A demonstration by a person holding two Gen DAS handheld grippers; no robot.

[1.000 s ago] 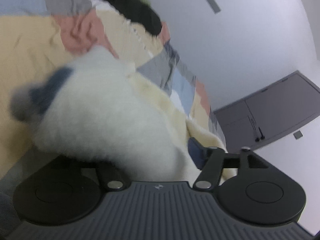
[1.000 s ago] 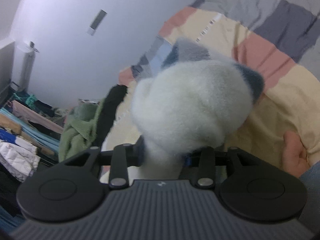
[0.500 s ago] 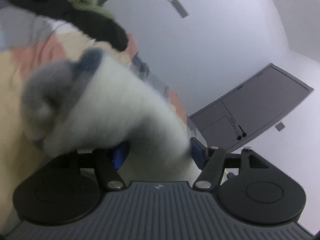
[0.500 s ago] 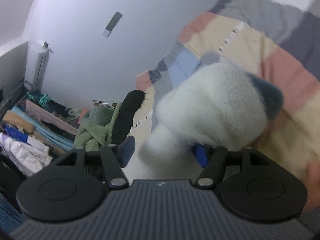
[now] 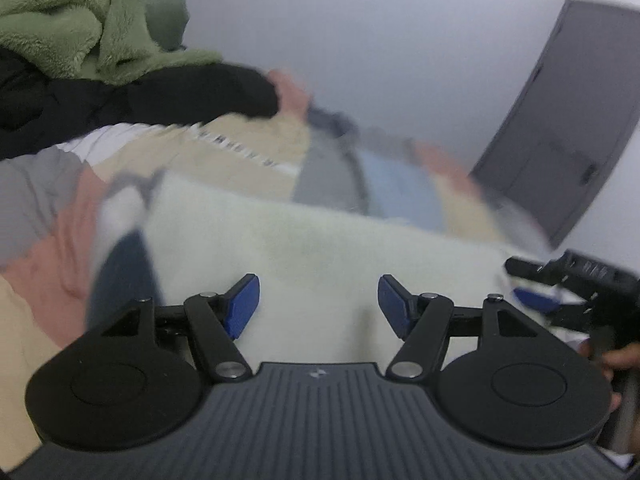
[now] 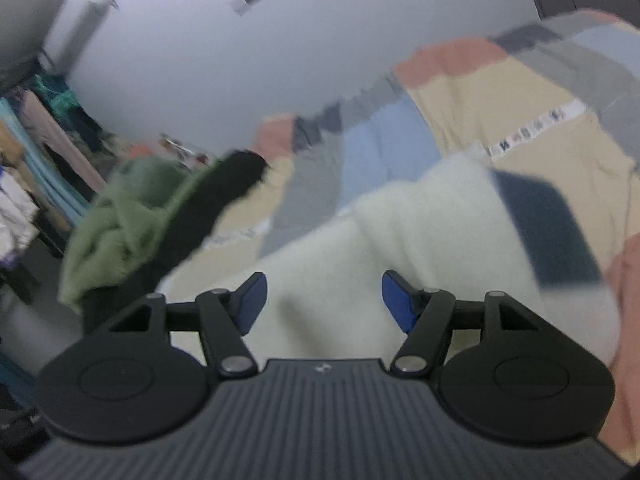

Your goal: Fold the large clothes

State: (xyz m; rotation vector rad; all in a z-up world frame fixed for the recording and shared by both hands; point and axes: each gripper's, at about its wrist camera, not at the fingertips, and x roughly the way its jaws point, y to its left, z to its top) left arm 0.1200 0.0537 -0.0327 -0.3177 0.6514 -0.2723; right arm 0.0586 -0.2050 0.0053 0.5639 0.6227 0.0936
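Lying spread on the patchwork bed, the cream fleece garment extends ahead of and beneath the left gripper and right gripper, each with jaws apart and gripping nothing, the right's jaws having just been opening.

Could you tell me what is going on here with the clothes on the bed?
A person is folding a fluffy cream garment with dark blue trim on a patchwork bedspread, one gripper in each hand. Both the left gripper and the right gripper stand open over the fleece, gripping nothing. A green fleece and a black garment lie heaped further back.
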